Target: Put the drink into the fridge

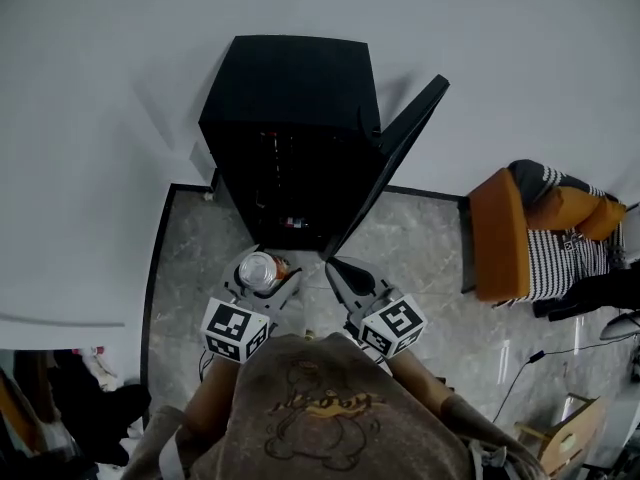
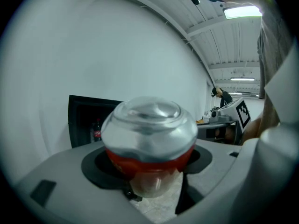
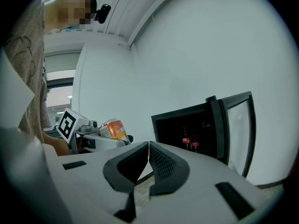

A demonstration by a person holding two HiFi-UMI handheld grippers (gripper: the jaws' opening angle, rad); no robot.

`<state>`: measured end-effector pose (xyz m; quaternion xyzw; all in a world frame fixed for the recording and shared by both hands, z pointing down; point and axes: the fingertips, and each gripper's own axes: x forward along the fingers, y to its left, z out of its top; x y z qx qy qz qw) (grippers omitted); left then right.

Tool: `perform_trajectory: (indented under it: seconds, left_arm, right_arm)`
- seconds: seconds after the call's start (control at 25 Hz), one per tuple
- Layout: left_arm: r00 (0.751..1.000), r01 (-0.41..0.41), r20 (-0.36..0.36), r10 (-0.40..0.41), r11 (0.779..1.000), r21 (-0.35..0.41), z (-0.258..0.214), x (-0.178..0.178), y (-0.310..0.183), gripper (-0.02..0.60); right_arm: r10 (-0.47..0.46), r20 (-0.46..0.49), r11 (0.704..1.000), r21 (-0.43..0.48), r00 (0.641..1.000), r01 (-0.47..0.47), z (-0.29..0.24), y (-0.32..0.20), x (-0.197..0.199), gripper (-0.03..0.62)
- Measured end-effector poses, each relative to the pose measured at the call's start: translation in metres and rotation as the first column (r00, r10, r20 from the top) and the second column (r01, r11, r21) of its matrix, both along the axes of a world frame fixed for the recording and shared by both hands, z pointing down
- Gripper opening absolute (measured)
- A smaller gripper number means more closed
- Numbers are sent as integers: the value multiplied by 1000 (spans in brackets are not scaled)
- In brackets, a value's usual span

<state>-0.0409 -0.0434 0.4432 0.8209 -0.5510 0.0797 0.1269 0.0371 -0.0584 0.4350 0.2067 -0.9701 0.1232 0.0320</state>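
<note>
An orange drink can with a silver top stands upright between the jaws of my left gripper, which is shut on it. It fills the middle of the left gripper view as the can, and the right gripper view shows the can from the side. My right gripper hovers beside it with its pads touching and nothing between them. The black mini fridge stands ahead against the white wall, its door swung open to the right. Cola bottles stand inside.
An orange chair with a striped cushion stands at the right, with a cable on the grey stone floor near it. A wooden item sits at the lower right. A desk with equipment shows far off in the left gripper view.
</note>
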Motion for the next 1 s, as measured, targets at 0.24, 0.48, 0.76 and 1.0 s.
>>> perform_trajectory:
  seconds: [0.24, 0.48, 0.76, 1.0]
  left_arm:
    - [999, -45, 24, 45, 999, -16, 11, -14, -35, 333]
    - [997, -71, 32, 72, 997, -25, 17, -25, -67, 332]
    - [995, -90, 37, 92, 995, -42, 33, -35, -94, 333]
    - [994, -102, 41, 104, 994, -44, 45, -39, -113, 333]
  right_arm:
    - [19, -1, 1000, 4, 1000, -19, 4, -35, -22, 21]
    - [29, -3, 1000, -4, 1000, -29, 7, -64, -38, 21]
    - [39, -3, 999, -16, 999, -39, 13, -84, -54, 21]
    - [56, -10, 998, -23, 998, -56, 20, -98, -60, 21]
